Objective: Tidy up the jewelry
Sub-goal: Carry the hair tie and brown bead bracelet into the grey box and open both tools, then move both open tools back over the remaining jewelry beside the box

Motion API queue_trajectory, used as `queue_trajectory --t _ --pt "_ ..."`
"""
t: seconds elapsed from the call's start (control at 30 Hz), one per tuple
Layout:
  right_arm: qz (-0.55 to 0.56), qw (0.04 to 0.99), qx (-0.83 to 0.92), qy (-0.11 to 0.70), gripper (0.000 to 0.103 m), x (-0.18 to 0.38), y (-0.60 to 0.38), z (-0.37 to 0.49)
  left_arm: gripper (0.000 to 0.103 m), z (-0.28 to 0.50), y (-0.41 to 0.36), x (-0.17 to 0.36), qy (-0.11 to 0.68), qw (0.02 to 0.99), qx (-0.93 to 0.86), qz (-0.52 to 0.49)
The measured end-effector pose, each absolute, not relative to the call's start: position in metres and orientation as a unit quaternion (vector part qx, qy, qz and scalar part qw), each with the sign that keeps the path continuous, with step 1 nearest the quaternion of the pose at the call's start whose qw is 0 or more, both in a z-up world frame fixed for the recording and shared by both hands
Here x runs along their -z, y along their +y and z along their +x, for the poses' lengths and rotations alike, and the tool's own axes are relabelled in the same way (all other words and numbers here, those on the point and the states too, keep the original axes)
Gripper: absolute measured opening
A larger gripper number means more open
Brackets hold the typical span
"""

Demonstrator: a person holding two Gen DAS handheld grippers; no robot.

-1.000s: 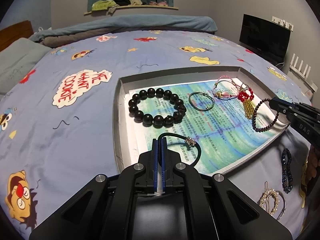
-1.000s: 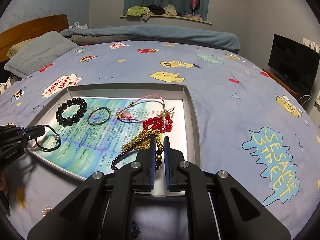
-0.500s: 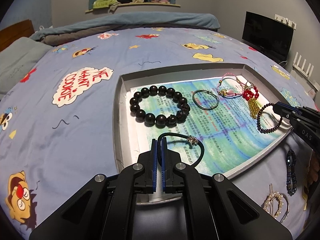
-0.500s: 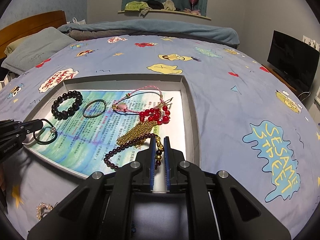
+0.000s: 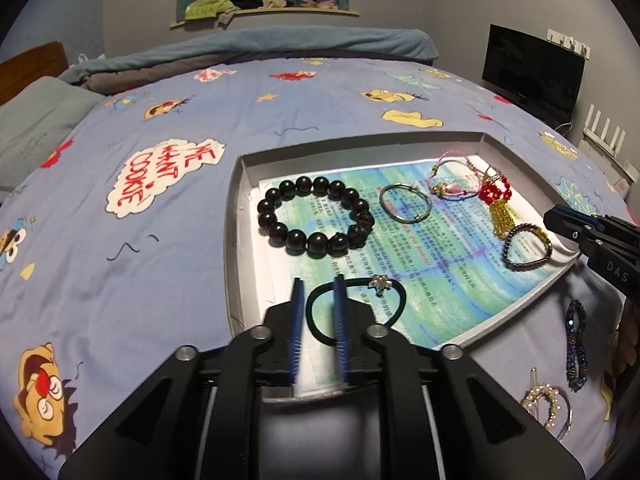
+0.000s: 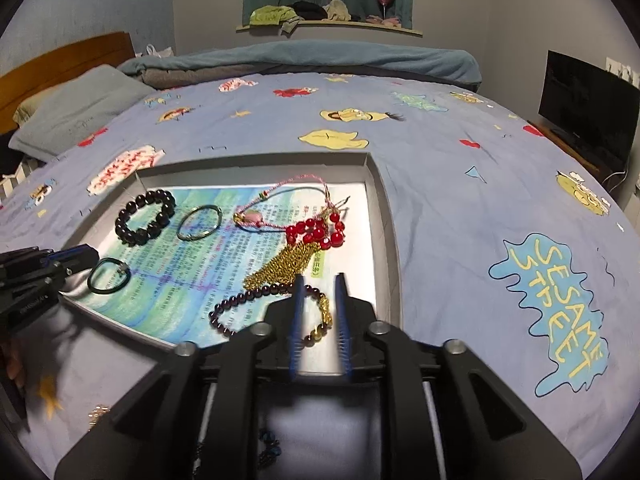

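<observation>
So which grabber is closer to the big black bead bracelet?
The left. The left gripper sits at the tray's near edge, just below the black bead bracelet. The right gripper is across the tray, past the thin ring and gold tassel.

Six bracelets [image 5: 315, 216] in tray [image 5: 234, 240] (two pieces [image 5: 575, 344] outside).

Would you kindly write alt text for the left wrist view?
The open left gripper straddles one side of a dark green hair tie with a silver charm lying in a shallow grey tray on a blue cartoon bedspread. A black wooden bead bracelet lies beyond.
</observation>
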State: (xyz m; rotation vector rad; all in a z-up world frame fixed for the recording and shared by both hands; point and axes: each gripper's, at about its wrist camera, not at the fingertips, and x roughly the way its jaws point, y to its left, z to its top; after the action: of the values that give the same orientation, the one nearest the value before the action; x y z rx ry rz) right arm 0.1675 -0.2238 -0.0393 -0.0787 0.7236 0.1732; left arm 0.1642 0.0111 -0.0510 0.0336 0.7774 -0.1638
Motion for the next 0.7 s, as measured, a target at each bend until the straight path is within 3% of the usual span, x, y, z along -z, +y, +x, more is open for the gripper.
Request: queue_trajectory --t 0.23,0.43,0.5,0.7 --pt "-0.027 0.935 -0.088 0.343 0.036 0.026 -0.230 0.154 0.051 0.152 0.009 0.036 0.367 0.927 0.074 0.014" --pt "-0.016 0.938 -0.092 0.333 0.061 0.015 -0.238 0.134 0.074 0.129 0.011 0.016 0.344 0.936 0.071 0.010" --pt "-0.013 0.939 -0.094 0.332 0.074 0.011 -0.240 0.127 0.079 0.119 0.013 0.010 0.338 0.938 0.070 0.003" --pt "-0.013 0.939 -0.107 0.326 0.096 0.004 -0.245 0.107 0.089 0.093 0.013 -0.002 0.328 0.942 0.074 0.000"
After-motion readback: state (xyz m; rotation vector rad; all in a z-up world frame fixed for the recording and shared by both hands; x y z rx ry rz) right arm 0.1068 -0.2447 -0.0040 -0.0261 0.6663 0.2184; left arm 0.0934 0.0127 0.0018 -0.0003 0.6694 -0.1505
